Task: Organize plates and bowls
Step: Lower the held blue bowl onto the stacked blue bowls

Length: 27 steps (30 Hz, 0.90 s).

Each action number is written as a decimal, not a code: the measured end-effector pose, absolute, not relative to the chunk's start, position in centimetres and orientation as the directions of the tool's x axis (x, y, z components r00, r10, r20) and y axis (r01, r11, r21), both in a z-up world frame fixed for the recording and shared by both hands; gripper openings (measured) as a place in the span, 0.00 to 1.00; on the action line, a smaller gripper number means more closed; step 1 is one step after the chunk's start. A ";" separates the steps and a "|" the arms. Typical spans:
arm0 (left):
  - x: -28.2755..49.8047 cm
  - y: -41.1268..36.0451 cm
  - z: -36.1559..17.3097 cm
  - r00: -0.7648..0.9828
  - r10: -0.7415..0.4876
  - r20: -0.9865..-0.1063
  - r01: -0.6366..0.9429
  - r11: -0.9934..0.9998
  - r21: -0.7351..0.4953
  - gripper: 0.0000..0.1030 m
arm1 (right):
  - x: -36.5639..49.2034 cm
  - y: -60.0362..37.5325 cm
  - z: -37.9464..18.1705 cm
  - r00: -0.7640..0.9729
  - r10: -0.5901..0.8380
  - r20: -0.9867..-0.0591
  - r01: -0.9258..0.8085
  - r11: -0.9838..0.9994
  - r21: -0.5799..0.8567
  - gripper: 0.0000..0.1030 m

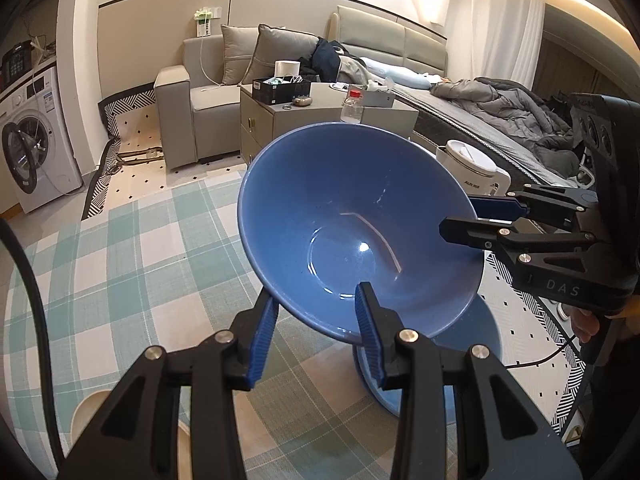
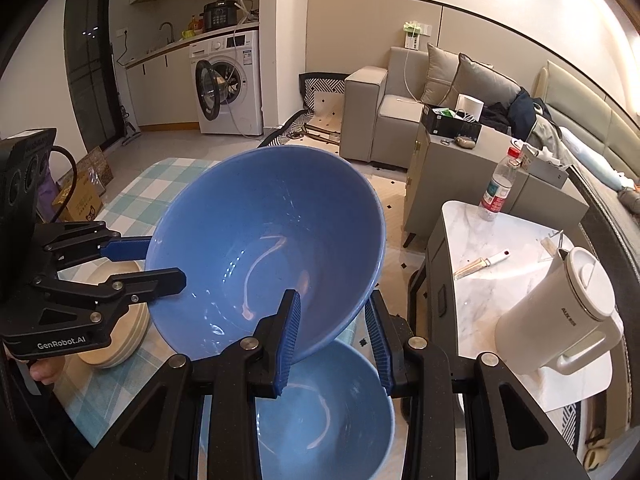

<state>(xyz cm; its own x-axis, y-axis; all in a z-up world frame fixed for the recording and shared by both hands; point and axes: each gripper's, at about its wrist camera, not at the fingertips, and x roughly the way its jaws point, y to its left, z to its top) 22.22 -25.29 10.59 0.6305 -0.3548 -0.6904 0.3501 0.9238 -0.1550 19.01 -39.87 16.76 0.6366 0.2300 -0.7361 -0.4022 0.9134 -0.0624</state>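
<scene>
A large blue bowl (image 1: 352, 216) (image 2: 264, 248) is held in the air, tilted, above the checked tablecloth (image 1: 120, 264). My left gripper (image 1: 316, 332) grips its near rim, one finger inside and one outside. My right gripper (image 2: 332, 340) grips the opposite rim the same way; it shows in the left wrist view (image 1: 472, 220) at the right. The left gripper shows in the right wrist view (image 2: 160, 264) at the left. A second blue bowl (image 2: 324, 412) (image 1: 480, 368) stands on the table right below the held one.
A stack of pale wooden plates (image 2: 120, 320) lies on the table at the left. A white kettle (image 2: 560, 316) and a water bottle (image 2: 500, 188) stand on a marble side table (image 2: 520, 240). A sofa (image 1: 192, 92), cabinet and bed lie beyond.
</scene>
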 end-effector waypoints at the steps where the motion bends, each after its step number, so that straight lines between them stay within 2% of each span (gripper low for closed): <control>1: 22.1 -25.4 10.7 0.628 -0.359 -0.690 0.354 0.922 -0.156 0.37 | 18.7 -39.9 17.0 0.639 0.227 -0.735 -0.398 0.915 -0.064 0.34; 27: 18.3 -27.4 11.0 0.590 -0.422 -0.689 0.452 0.879 -0.151 0.37 | 11.0 -41.7 17.0 0.657 0.173 -0.734 -0.308 0.950 -0.051 0.34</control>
<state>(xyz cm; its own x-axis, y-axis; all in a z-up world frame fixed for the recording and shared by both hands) 18.31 -27.43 11.03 0.5897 -0.4219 -0.6886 0.4522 0.8790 -0.1513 11.04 -41.70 17.00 0.6566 0.1735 -0.7340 -0.3078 0.9501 -0.0508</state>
